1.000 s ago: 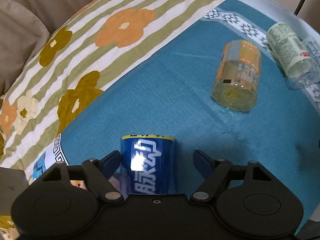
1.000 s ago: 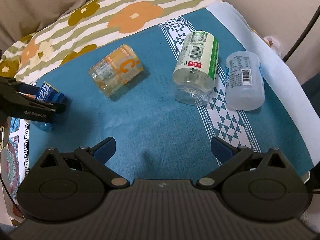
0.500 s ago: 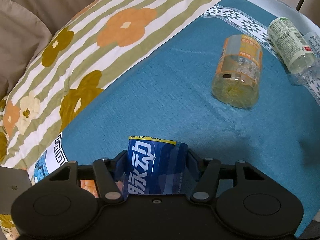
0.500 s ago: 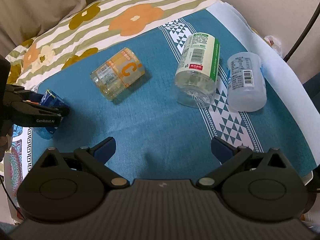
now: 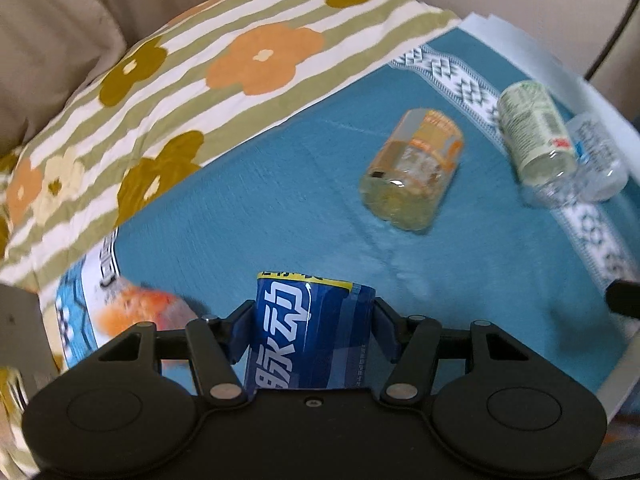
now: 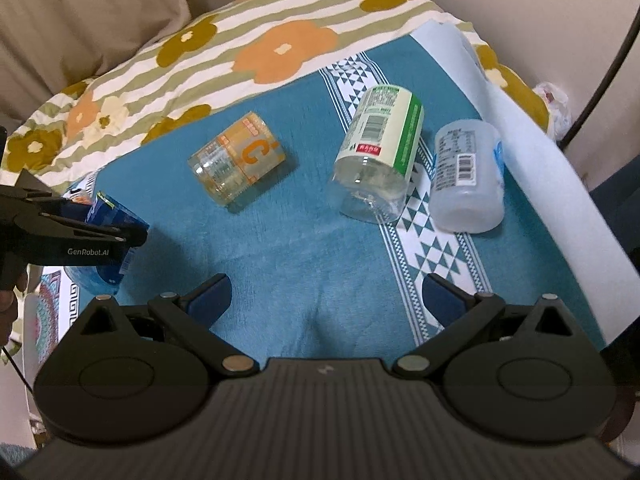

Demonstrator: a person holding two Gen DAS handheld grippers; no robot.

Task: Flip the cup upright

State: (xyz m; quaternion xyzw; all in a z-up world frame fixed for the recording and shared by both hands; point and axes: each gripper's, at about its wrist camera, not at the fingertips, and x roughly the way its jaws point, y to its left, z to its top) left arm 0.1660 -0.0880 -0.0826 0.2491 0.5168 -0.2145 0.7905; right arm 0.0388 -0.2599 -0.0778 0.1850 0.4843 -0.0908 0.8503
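My left gripper (image 5: 314, 320) is shut on a blue-labelled clear cup (image 5: 308, 332). It holds the cup tilted, lifted off the blue cloth. In the right wrist view the same cup (image 6: 108, 236) shows at the far left, gripped by the left gripper (image 6: 120, 236). An orange-labelled cup (image 6: 236, 158) lies on its side mid-cloth. A green-and-white cup (image 6: 378, 152) and a frosted white cup (image 6: 468, 174) lie on their sides further right. My right gripper (image 6: 326, 296) is open and empty above the cloth's near part.
A blue cloth (image 6: 312, 248) with white patterned bands covers the surface. A striped flower-print blanket (image 6: 240, 52) lies behind it. A white foam sheet (image 6: 560, 184) lines the right edge. A beige cushion (image 5: 52, 40) sits at the back left.
My left gripper closed on the blue cup and lifted it, tilting it off the cloth. The right gripper stayed open and shifted only slightly.
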